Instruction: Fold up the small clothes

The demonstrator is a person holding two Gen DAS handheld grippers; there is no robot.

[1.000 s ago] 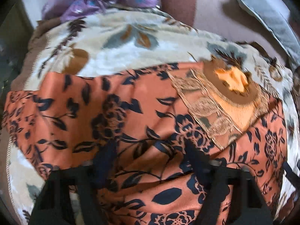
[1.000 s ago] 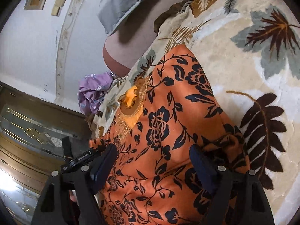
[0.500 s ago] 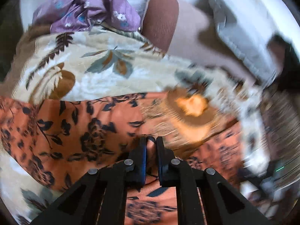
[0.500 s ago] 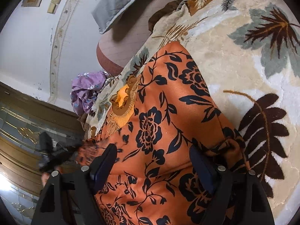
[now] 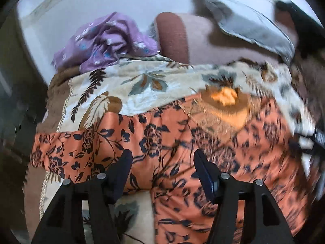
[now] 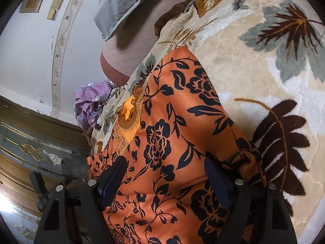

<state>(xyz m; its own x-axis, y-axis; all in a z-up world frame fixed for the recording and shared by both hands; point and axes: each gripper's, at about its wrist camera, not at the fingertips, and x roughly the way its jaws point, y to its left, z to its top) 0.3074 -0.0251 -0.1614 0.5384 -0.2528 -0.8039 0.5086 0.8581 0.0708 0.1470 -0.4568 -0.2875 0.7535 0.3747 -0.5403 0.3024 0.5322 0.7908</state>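
Orange fabric printed with dark flowers, a small garment point(image 5: 182, 142), is spread across a cream blanket point(image 5: 142, 85) patterned with brown and grey-green leaves. An embroidered golden neckline point(image 5: 221, 105) is seen at the garment's far edge in the left wrist view, and one sleeve is stretched out to the left there. In the right wrist view the same garment point(image 6: 172, 134) is laid lengthwise away from the camera, with the blanket point(image 6: 264, 65) exposed along its right side and a bunched cuff seen just beside the right finger.

The left gripper point(image 5: 161, 162) is held over the near part of the garment, its jaws set wide apart with nothing between them; whether the fingertips touch the cloth cannot be told. The right gripper point(image 6: 165, 170) is likewise held above the orange fabric, jaws apart and clamped on nothing.

A crumpled purple floral cloth point(image 5: 107, 42) is piled at the far left corner of the blanket, near a white wall. A brown cushion point(image 5: 172, 38) is placed beside it, and a grey pillow point(image 5: 251, 28) is leaned behind that. The right side of the left wrist view is smeared by motion blur, so detail there cannot be read.
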